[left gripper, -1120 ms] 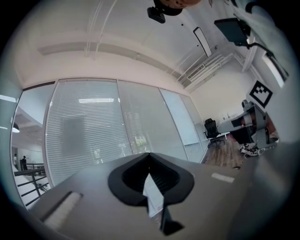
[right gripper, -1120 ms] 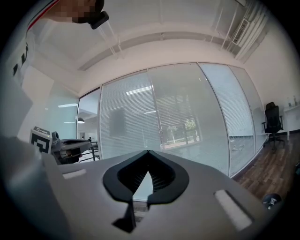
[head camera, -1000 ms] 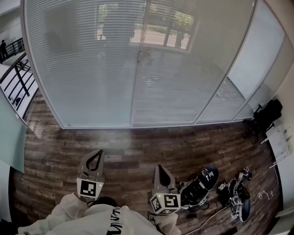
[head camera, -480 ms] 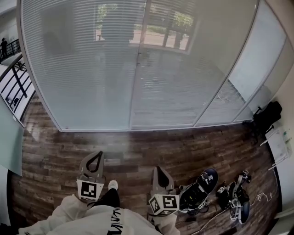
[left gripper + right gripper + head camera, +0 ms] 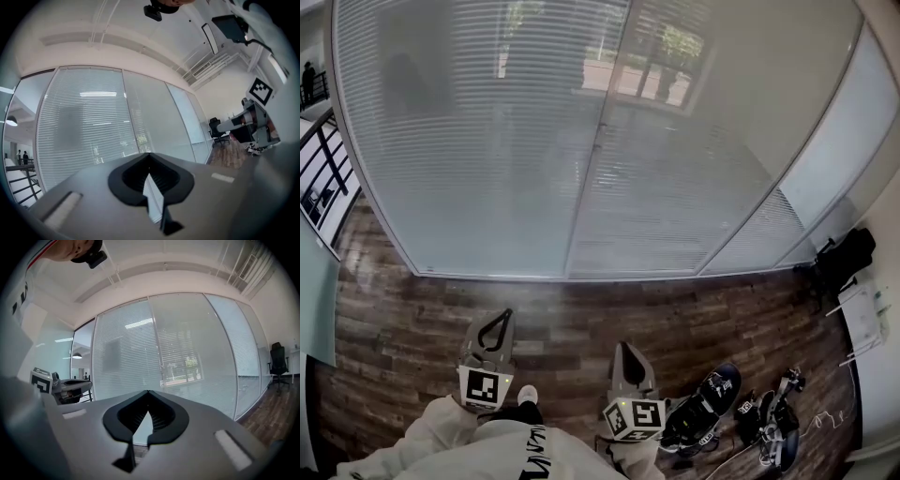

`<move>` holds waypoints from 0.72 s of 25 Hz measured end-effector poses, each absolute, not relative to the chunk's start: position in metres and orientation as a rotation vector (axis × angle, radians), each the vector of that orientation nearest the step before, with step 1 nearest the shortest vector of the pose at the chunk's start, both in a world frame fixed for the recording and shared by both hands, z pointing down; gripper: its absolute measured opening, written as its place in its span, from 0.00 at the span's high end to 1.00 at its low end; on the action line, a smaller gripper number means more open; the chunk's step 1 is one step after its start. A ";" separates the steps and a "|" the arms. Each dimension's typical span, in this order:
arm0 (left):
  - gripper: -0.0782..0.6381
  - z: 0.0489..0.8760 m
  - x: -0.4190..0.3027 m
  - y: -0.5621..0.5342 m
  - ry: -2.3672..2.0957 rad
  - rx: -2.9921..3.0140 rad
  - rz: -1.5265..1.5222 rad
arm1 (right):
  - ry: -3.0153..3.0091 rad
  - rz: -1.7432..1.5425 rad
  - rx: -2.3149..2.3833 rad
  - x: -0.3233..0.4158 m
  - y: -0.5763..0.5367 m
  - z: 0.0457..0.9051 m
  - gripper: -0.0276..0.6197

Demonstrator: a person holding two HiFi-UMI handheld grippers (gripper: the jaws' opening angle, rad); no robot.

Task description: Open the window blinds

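Observation:
The window blinds [image 5: 487,141] are white horizontal slats behind a glass wall, turned flat, with trees showing dimly through them. They fill the left gripper view [image 5: 84,126] and the right gripper view [image 5: 126,362] too. A thin vertical post [image 5: 586,169] splits two panels. My left gripper [image 5: 505,312] [image 5: 150,154] is held level over the wood floor, shut and holding nothing, well short of the glass. My right gripper [image 5: 621,345] [image 5: 148,392] is beside it, also shut and holding nothing. Neither touches the blinds.
Dark wood floor [image 5: 581,309] runs to the foot of the glass. Black gear and cables [image 5: 703,417] lie on the floor at the right. A black chair [image 5: 844,255] and a white table [image 5: 865,319] stand far right. A stair railing [image 5: 321,178] is at the left.
The person has stepped toward the glass, carrying both grippers forward. The blinds fill more of the head view and the gear on the floor has slid lower. Both jaws stayed shut.

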State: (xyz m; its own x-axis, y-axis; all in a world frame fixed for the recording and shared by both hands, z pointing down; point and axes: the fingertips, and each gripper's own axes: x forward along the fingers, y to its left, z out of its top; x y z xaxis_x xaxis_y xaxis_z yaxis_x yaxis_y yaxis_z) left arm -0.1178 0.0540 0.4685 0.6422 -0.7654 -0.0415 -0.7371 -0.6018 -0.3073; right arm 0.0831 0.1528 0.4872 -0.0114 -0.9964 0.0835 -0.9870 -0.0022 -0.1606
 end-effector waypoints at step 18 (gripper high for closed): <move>0.89 0.466 -0.149 -0.067 1.239 -2.544 -0.084 | 2.275 -0.240 -2.153 0.042 0.016 0.479 0.95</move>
